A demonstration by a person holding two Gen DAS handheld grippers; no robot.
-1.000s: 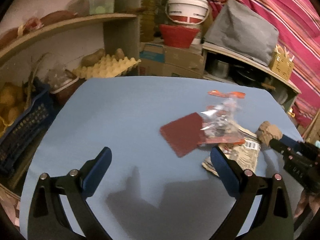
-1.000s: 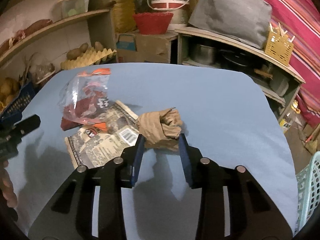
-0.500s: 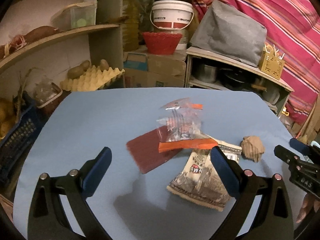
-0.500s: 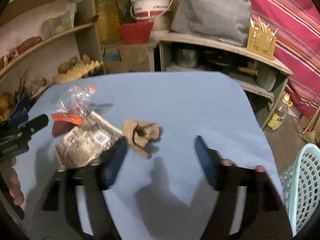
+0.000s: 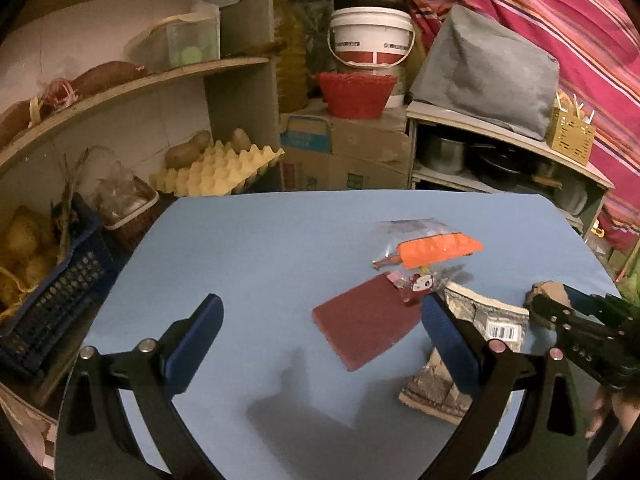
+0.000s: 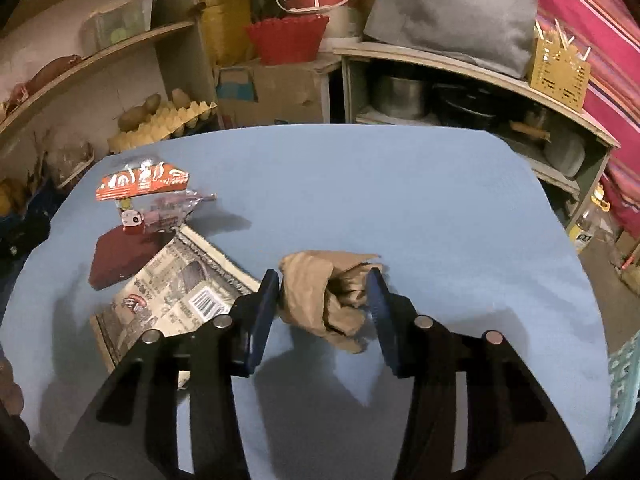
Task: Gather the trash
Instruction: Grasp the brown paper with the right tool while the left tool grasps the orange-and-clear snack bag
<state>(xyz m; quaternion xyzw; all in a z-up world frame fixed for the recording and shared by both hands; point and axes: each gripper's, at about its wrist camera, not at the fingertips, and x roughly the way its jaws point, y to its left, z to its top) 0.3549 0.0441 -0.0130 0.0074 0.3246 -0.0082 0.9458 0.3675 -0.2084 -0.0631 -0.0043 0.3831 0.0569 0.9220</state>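
straddling the paper wad (image 6: 326, 294), the right gripper (image 6: 324, 304) sits low over the table (image 6: 400, 200) with one finger on each side of the wad; the left finger (image 6: 262, 312) touches it, the right one looks to be at its edge, and whether the grip is closed on it cannot be told. the wad lies near the table centre, just right of the printed wrapper (image 6: 176, 296). the red card (image 6: 124, 252) lies partly under the wrapper's far left corner, and the clear bag (image 6: 148, 196) with an orange strip rests at the card's far edge. the left gripper (image 5: 320, 336) hangs wide open above bare table, gripping nothing; its right finger (image 5: 450, 344) overlaps the card (image 5: 360, 328) and wrapper (image 5: 480, 320) in view. the wad (image 5: 546, 292) appears at the right edge of the left view.
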